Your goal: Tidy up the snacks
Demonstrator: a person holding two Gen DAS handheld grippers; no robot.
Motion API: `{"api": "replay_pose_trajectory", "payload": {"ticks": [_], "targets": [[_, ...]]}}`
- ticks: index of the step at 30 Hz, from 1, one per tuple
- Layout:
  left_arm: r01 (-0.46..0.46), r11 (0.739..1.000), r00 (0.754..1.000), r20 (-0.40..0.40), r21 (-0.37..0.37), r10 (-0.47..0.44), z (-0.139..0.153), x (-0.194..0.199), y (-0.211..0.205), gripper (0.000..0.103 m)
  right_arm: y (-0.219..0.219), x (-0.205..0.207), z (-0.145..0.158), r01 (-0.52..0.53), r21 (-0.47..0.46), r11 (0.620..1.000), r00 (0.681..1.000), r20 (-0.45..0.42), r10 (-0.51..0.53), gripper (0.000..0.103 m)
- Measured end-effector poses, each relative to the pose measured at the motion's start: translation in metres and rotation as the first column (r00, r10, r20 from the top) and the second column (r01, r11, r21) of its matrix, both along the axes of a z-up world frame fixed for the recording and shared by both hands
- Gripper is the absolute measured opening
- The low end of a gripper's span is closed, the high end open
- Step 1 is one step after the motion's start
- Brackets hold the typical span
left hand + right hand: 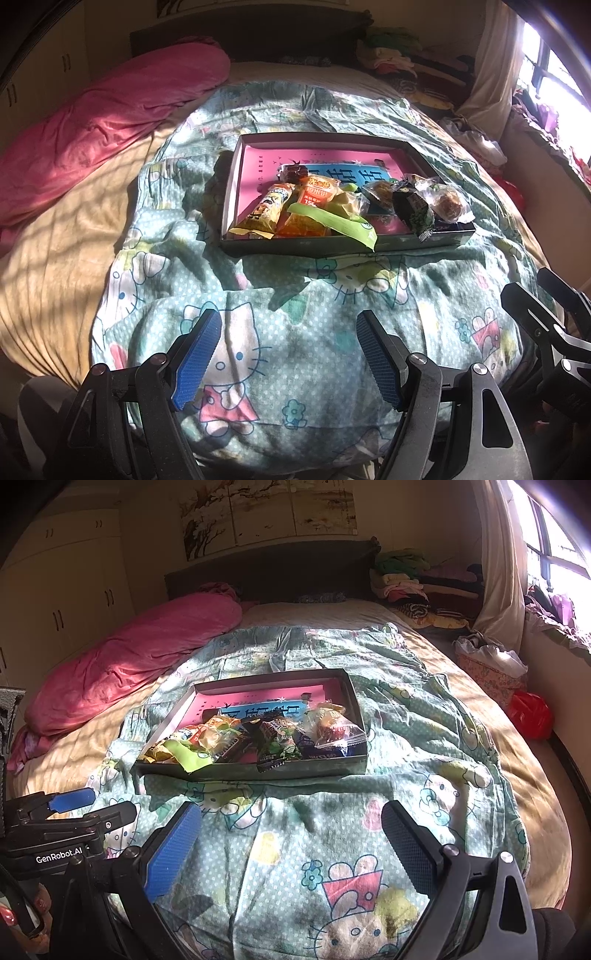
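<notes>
Only the right view shows the wall painting point(269, 513).

Your sunlit bedroom
You faced a bed point(461, 686) with dark headboard point(273, 568), cream wardrobes point(66, 590) left, bright window point(554, 542) right.

left gripper point(288, 354): black angular arms, round silver pivot screws, blue ribbed pads point(195, 354) | right gripper point(291, 849): same black frame, silver screws, one blue pad, one dark pad | marking: white "GenRobot.AI" on the left gripper's black body, seen in the right wrist view | fingers point(38, 904): painted nails, near left corner
</notes>
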State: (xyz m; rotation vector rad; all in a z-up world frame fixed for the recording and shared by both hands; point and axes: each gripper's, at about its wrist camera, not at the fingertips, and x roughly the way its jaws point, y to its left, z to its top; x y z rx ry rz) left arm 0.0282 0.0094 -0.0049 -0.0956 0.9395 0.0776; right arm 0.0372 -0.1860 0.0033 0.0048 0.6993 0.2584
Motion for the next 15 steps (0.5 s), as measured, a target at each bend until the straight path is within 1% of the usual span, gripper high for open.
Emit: {"api": "replay_pose_trajectory", "payload": {"ticks": [6,9,13,15], "targets": [[0.007,1.000,1.000,0.001,-0.006,-0.007,-0.003,0.001,-0.001,0.077,-0.002,0.001,-0.001,0.005,0.003,1.000,1.000,0.005,-0.005,0.099],[0.013,1.000,1.000,0.006,-0.022,-0.013,-0.003,0.003,-0.002,0.077,-0.008,0.005,-0.002,0.018,0.011,1.000,1.000,0.006,-0.018,0.099],[0.007,0.999,0.999,0.040,-0.053,-0.005,0.003,0.007,0.005,0.077,-0.021,0.017,-0.004,0.057,0.022,0.998,0.998,0.007,-0.057,0.099],[-0.017,0.999,0.998,0.059,-0.046,0.020,0.009,0.013,0.017,0.077,-0.030,0.026,-0.004,0.084,0.026,0.996,0.996,0.007,-0.084,0.099]]}}
